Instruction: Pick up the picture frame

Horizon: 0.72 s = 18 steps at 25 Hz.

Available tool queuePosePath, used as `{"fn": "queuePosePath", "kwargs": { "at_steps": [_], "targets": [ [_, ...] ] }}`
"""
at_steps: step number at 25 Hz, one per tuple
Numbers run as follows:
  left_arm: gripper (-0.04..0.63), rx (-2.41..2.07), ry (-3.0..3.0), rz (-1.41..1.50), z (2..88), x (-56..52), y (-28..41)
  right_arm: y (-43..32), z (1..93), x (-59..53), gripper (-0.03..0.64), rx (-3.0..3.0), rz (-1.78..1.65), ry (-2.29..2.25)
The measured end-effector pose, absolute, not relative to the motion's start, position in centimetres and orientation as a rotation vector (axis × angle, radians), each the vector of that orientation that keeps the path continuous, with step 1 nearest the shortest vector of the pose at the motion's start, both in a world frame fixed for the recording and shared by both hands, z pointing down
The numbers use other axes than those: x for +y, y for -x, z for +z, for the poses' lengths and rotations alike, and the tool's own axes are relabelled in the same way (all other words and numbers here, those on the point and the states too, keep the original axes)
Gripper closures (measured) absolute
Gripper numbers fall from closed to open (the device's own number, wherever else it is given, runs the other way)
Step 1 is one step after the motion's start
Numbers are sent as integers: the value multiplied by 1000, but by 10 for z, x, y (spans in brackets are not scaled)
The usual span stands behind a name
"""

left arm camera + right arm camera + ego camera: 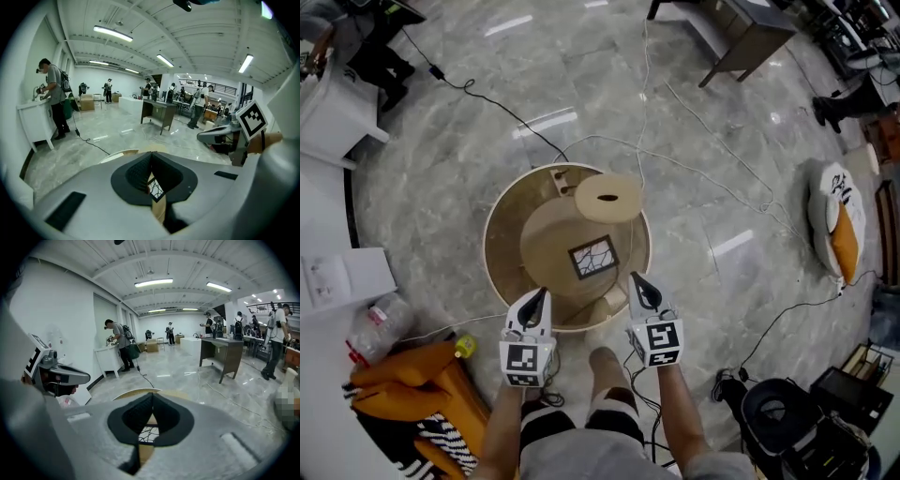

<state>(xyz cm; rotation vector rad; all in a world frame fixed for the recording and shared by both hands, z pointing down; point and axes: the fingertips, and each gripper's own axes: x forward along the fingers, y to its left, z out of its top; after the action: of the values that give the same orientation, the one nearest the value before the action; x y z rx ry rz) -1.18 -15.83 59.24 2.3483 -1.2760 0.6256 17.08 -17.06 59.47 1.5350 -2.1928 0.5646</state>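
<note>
Left gripper (536, 302) hangs over the near rim of the round wooden table (499, 234), jaws pinched together on nothing. The picture frame (593, 258) lies flat on the table's raised middle disc, just ahead of both. Right gripper (643, 289), same deal: closed and empty.

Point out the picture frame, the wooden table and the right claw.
picture frame (593, 258), head view, centre of its face
wooden table (546, 234), head view, bare top
right claw (636, 279), head view, its closed tips

open approach above picture frame (593, 258), wooden cylinder (608, 197) just behind, table rim (492, 246) around
</note>
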Motion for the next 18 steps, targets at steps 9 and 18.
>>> {"fn": "queuePosePath", "kwargs": {
  "at_steps": [9,18],
  "targets": [
    [577,-1225,-2283,674,690,-168,-3,-173,707,-178,617,-2151,681,-1423],
    [577,-1188,-2247,755,785,-174,-6,-179,810,-190,617,-2111,729,-1393]
  ]
}}
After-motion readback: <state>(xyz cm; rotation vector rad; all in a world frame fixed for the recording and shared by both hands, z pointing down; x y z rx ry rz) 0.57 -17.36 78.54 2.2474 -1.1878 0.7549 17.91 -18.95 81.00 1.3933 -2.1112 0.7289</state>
